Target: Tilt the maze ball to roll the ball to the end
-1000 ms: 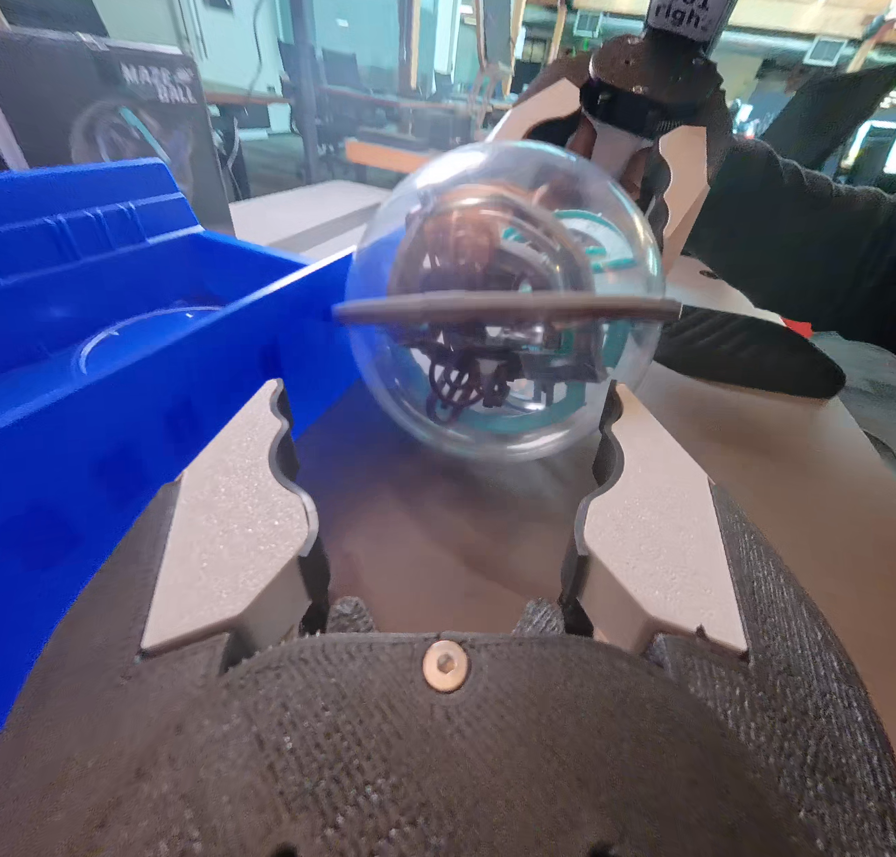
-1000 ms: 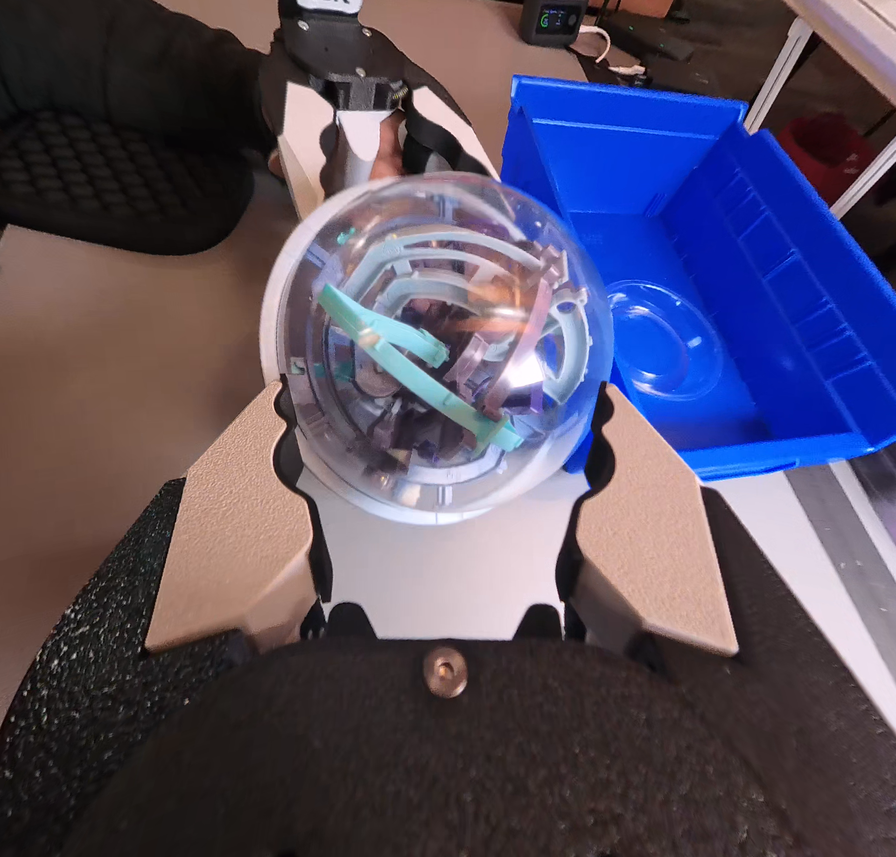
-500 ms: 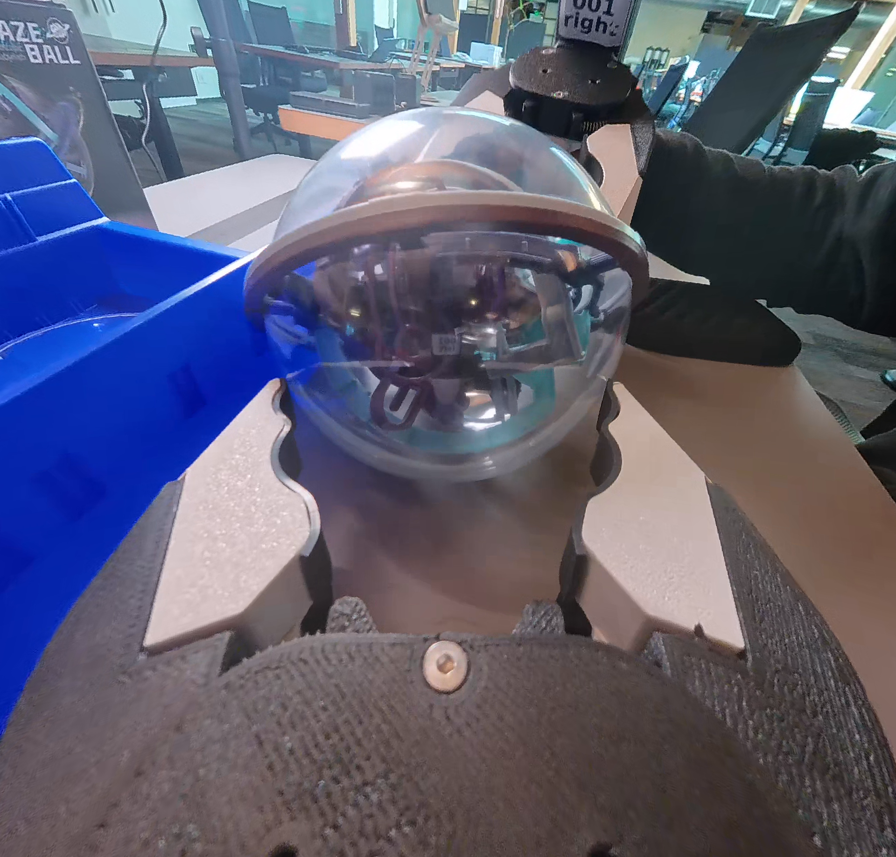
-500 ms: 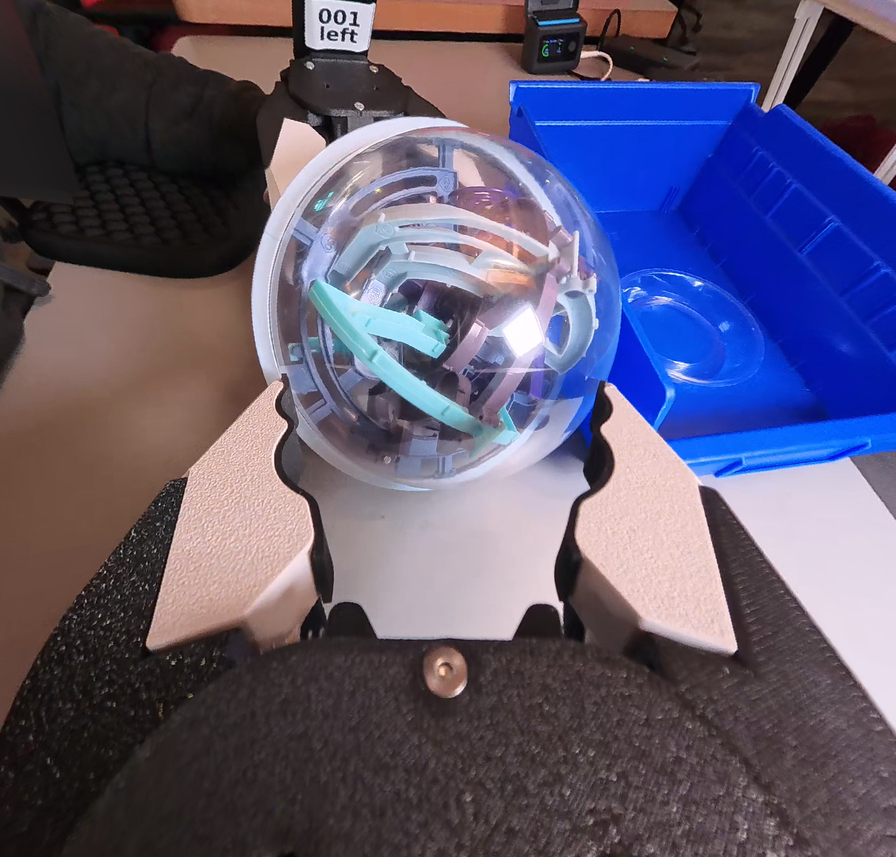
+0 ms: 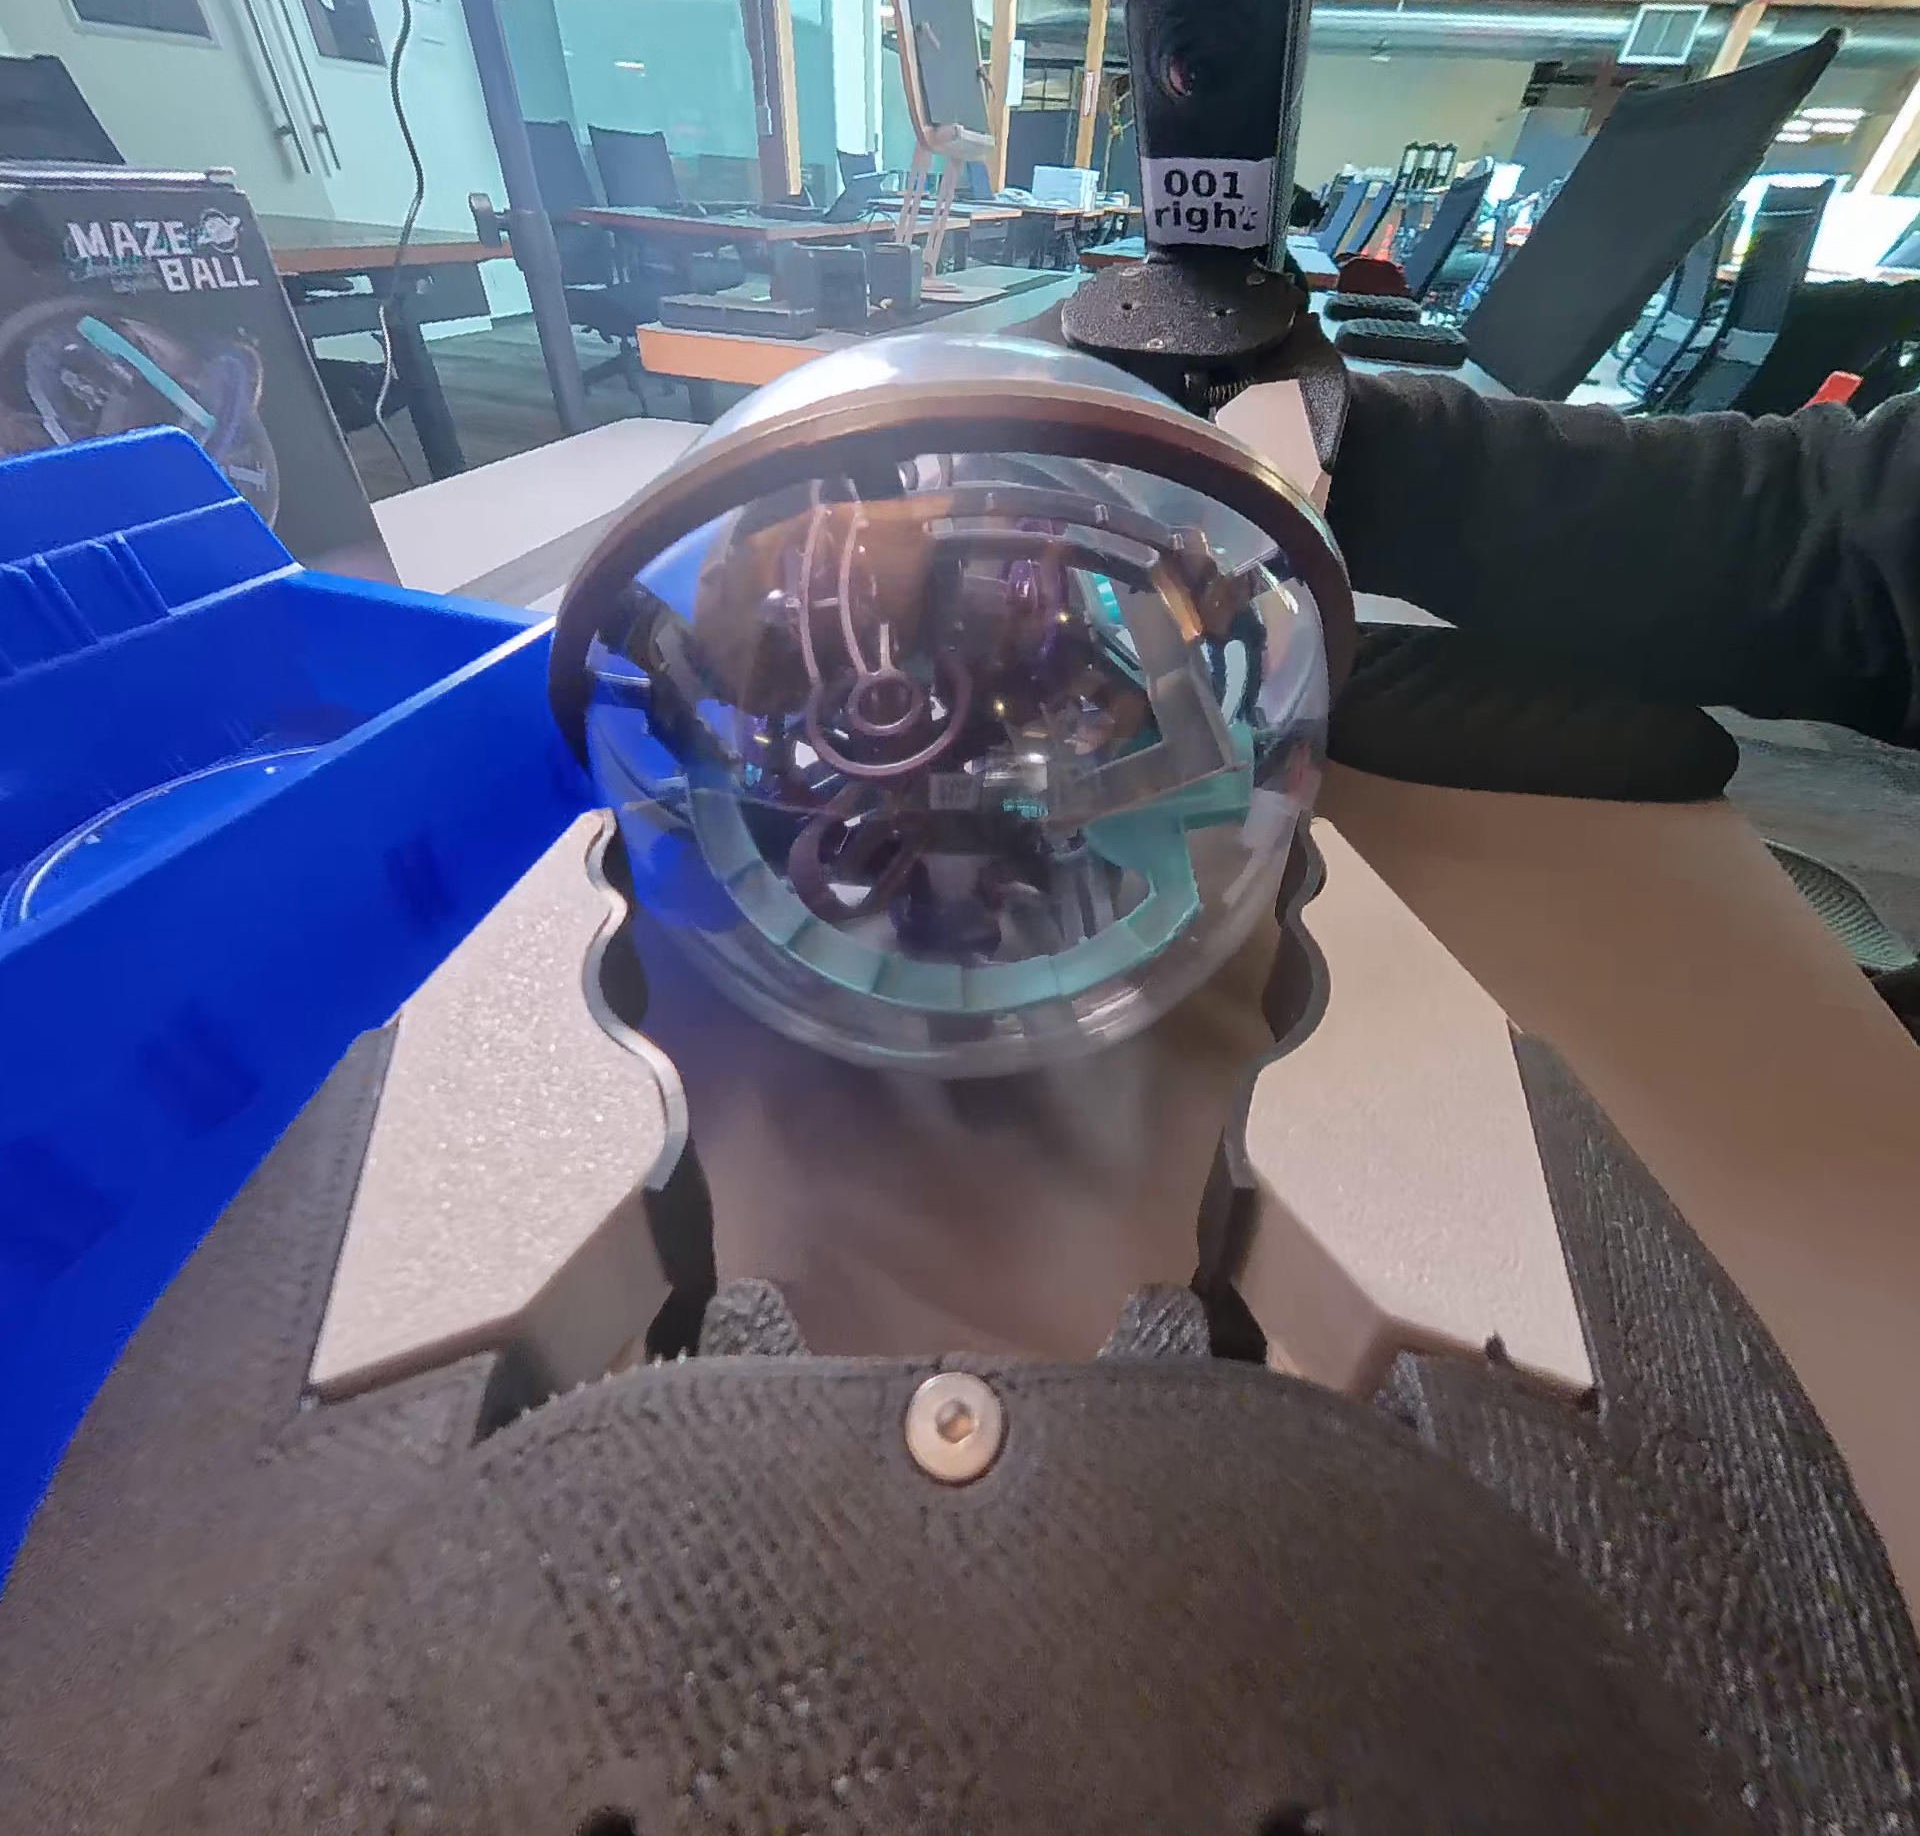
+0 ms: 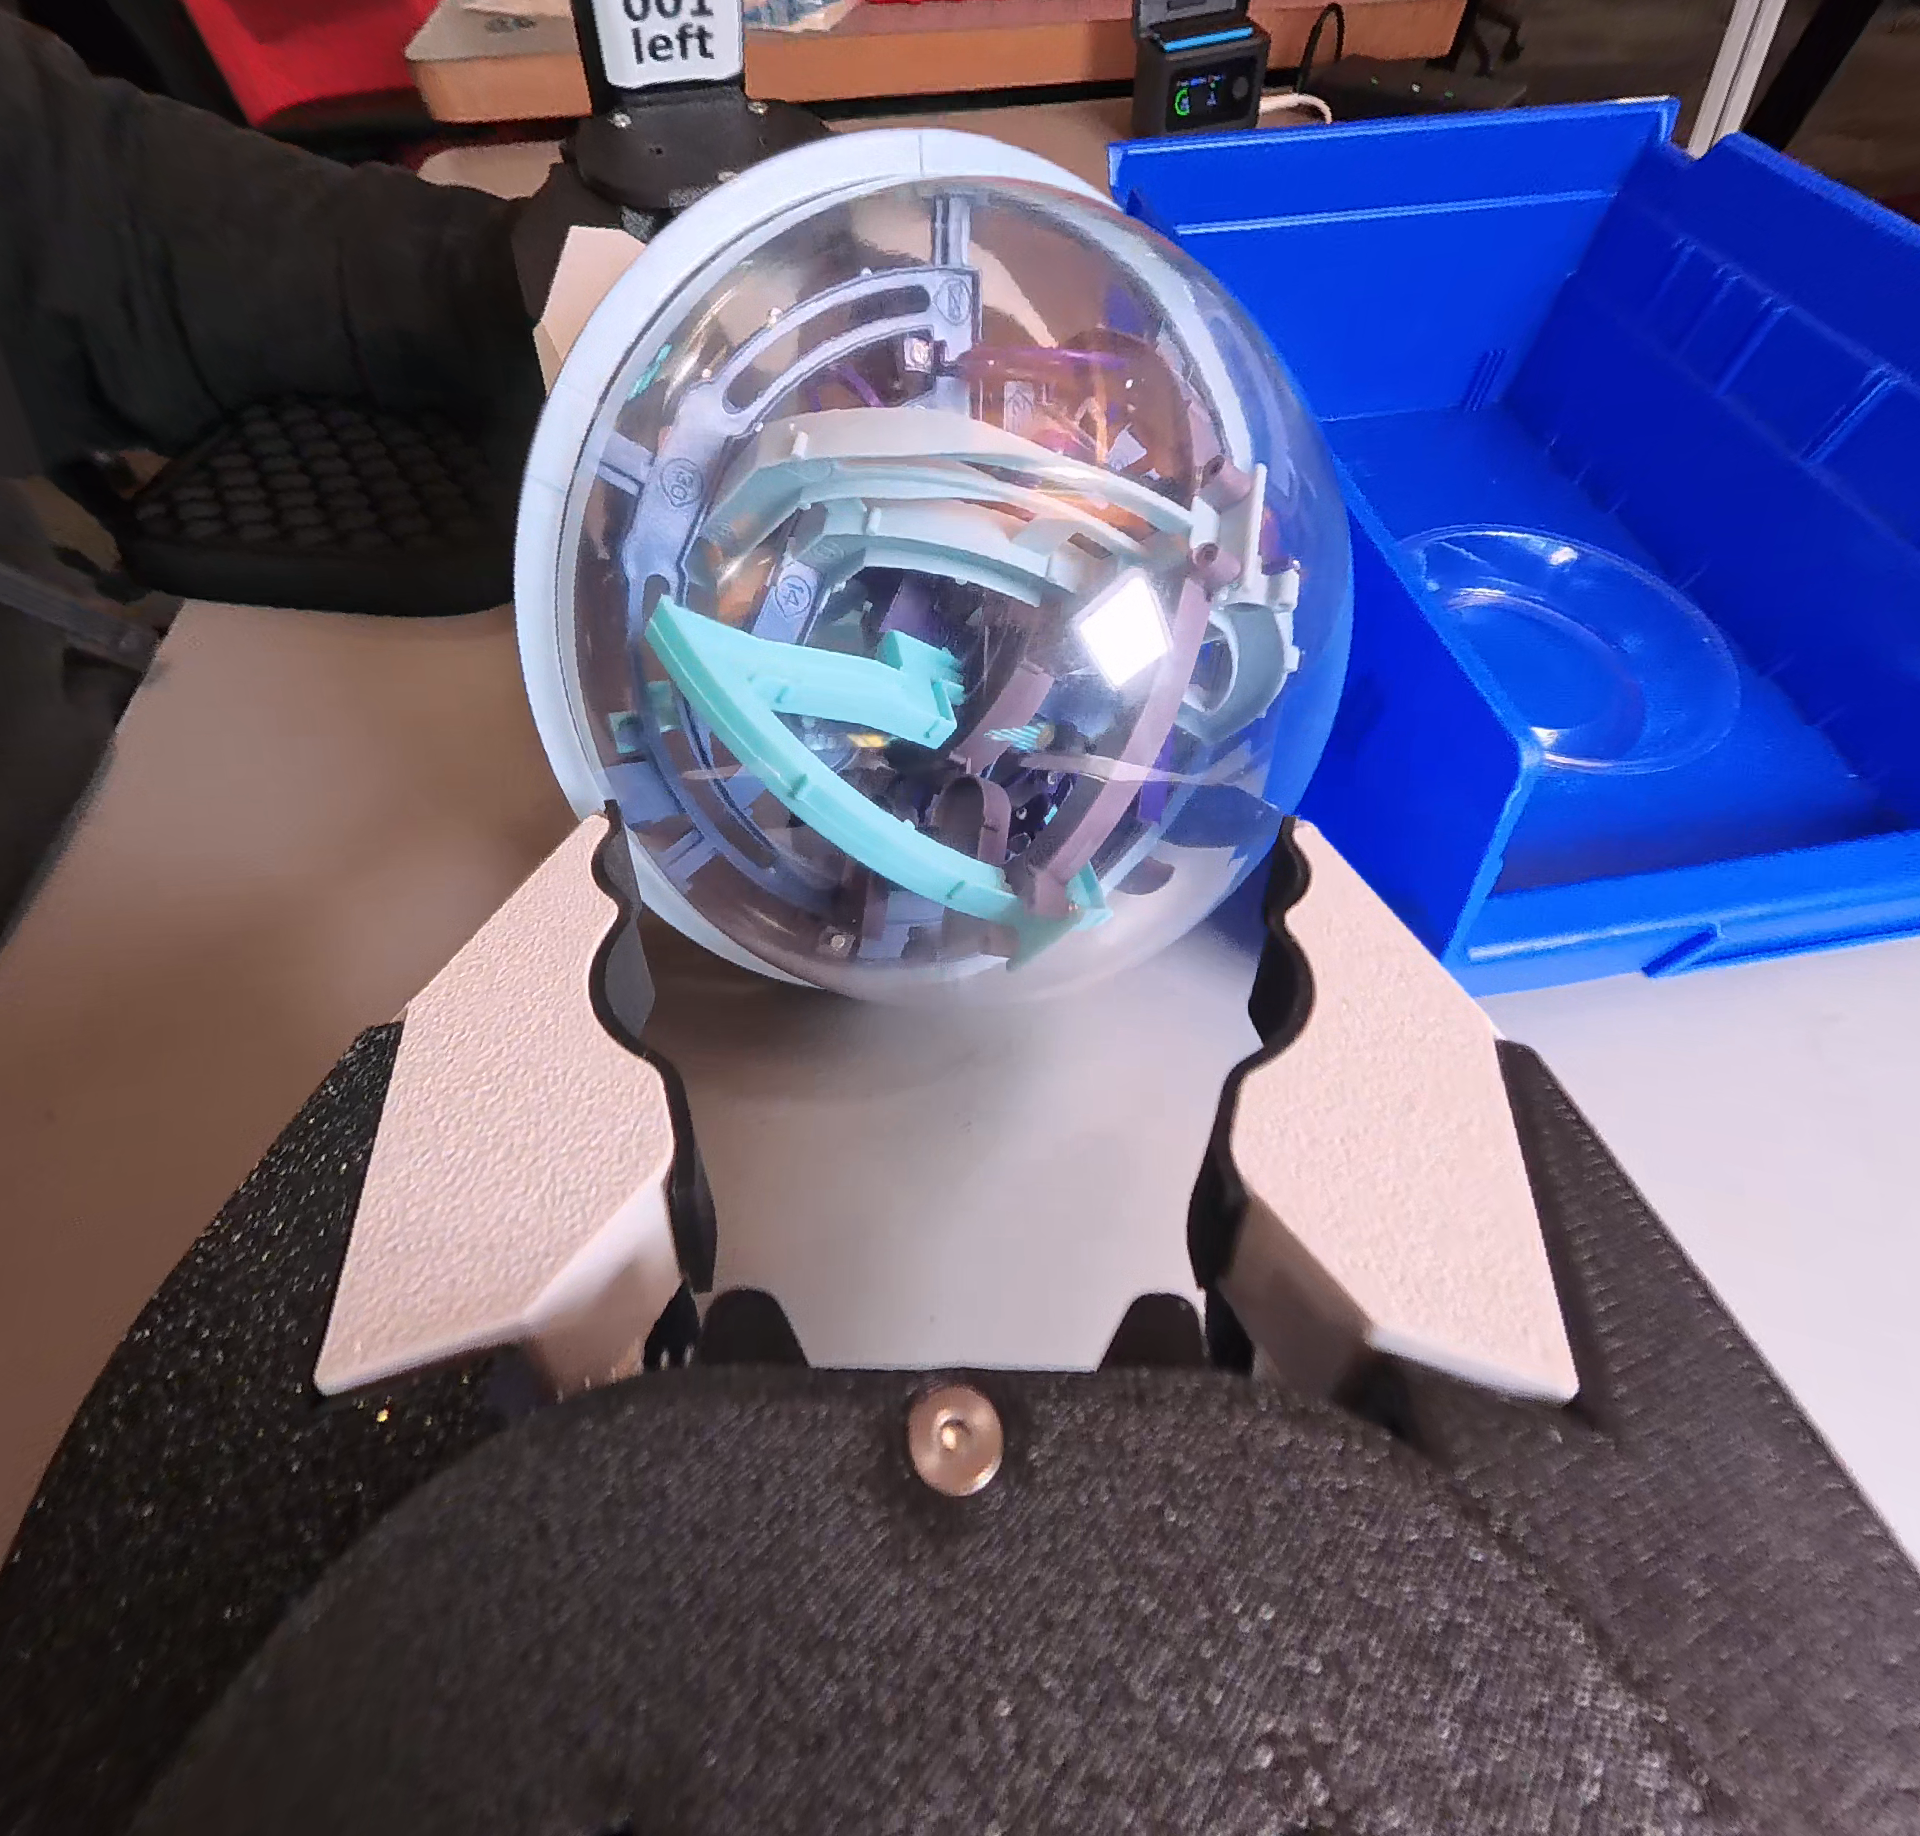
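Item: two hand-held grippers, working face to face across one object. The left gripper (image 5: 951,841) is holding its beige, black-edged fingers (image 5: 499,1048) spread wide around the lower shell of the transparent plastic maze sphere with a pale equatorial band and teal, grey and purple tracks inside (image 5: 951,706); the right gripper (image 6: 951,841) is doing likewise from the opposite side, its fingertips (image 6: 1382,1038) lying against the sphere's flanks. The sphere is being carried clear of the pale tabletop (image 6: 260,799), between the two tools, just beside the blue plastic storage bin (image 6: 1662,352), which is holding a clear plastic dish (image 6: 1579,664). A dark printed carton (image 5: 156,352) is standing behind the bin; a black-sleeved arm (image 5: 1610,539) is reaching in behind the right gripper. Step in hand, as judged: mid-tilt, steering the small ball along the tracks; that ball cannot be made out, so progress is not readable. Next move is calling for a slow, matched rotation of both tools with the squeeze kept even, since the smooth shell would likely slip. Change from a second ago: the equatorial band, then lying level in the left view, is now arching steeply over the top, and the sphere is filling more of both views.
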### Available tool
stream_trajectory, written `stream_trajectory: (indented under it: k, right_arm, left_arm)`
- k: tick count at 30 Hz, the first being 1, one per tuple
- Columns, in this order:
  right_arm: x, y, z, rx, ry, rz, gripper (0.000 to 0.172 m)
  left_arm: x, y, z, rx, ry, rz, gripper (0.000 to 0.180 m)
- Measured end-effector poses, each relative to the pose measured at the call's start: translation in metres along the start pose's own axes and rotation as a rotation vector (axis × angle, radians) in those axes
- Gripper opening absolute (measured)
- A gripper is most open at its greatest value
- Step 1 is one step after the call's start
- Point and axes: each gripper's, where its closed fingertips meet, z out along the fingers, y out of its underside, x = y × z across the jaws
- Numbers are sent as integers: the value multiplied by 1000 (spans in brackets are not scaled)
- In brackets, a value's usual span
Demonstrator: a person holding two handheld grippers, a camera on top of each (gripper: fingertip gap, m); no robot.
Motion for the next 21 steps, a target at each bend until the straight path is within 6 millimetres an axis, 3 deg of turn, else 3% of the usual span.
stream_trajectory:
  k: [6,9,14,21]
  right_arm:
    - [4,5,0,15,-1,39,111]
    - [6,6,2,21,-7,55,108]
    - [6,7,4,37,-28,87,109]
    - [4,21,10,-15,-51,107,108]
  left_arm:
    - [-6,-5,-6,39,-43,45,118]
    - [-13,-3,-7,45,-41,2,124]
    - [-9,3,3,7,-10,-27,129]
    - [-7,-3,6,-3,-54,34,132]
